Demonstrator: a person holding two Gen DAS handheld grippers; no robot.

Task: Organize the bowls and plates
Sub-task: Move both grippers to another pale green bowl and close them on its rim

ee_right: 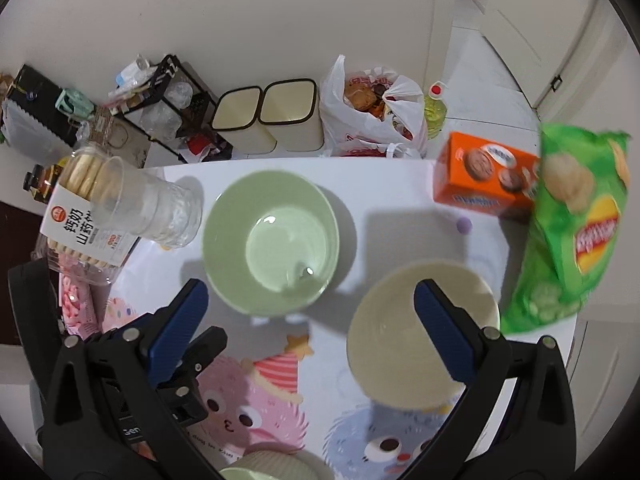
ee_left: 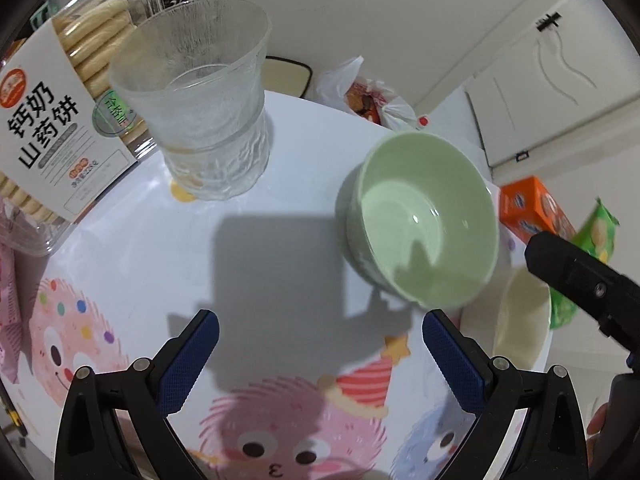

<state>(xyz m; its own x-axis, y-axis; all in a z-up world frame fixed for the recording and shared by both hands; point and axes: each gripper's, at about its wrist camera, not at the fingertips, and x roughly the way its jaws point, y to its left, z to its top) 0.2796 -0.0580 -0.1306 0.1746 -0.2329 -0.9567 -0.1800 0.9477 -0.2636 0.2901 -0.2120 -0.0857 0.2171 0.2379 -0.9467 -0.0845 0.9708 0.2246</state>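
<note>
Left wrist view: low, close over the table (ee_left: 140, 272), facing the wall. Right wrist view: higher, angled down. Both share the green bowl (ee_left: 424, 224) (ee_right: 272, 240).

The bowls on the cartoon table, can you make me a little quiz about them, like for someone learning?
1. True or false: the pale green ceramic bowl is empty.
2. Which thing stands nearest the cream ceramic bowl? A) green crisp bag B) clear ribbed glass tumbler C) clear plastic biscuit box
3. Fill in: the right gripper and the left gripper both have their blue-padded jaws ____.

Key: 1 true; 2 A; 3 open, and neither holds anything.
</note>
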